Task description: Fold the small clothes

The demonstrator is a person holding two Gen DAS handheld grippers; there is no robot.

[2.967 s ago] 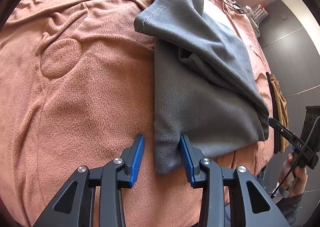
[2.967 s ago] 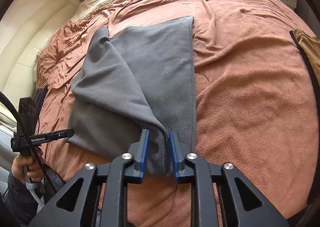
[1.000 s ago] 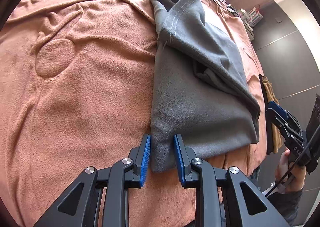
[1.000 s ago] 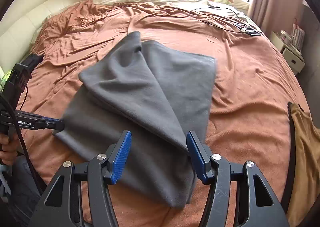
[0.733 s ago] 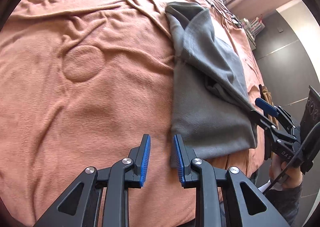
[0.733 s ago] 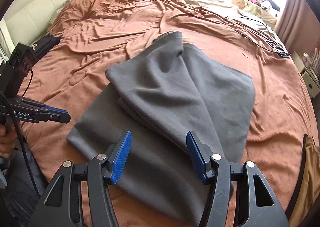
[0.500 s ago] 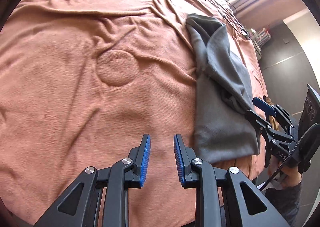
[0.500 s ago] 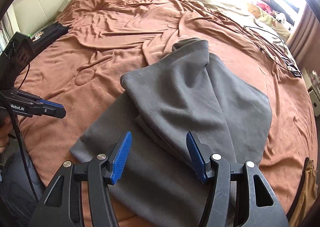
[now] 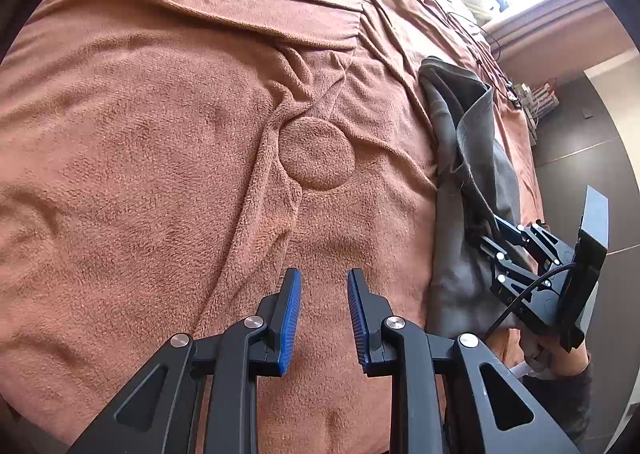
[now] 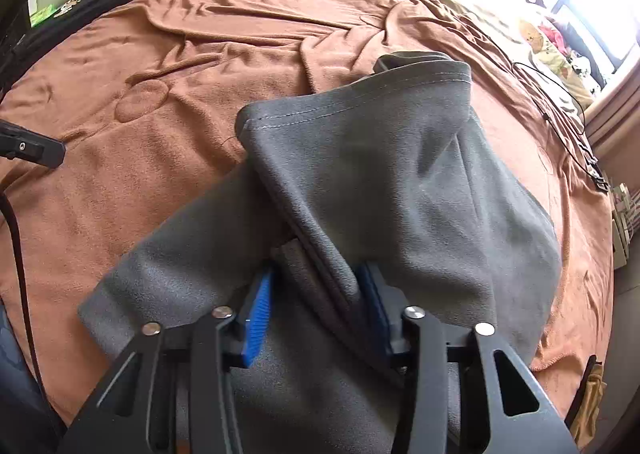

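- Rust-brown fleece blanket covers the bed we work on; a window glares at the far right.
- Our left gripper hangs over bare blanket, its blue pads set a narrow gap apart with nothing between them.
- To its right lies the grey fleece garment, flat on the blanket but only loosely doubled: an upper layer with a stitched hem lies slantwise over the lower one, edges unmatched.
- Our right gripper straddles the thick folded ridge at the garment's near side; its jaws are closing, and the cloth sits between them, not yet visibly pinched.
- Judgement: one rough fold is in; squaring it and further folds remain.
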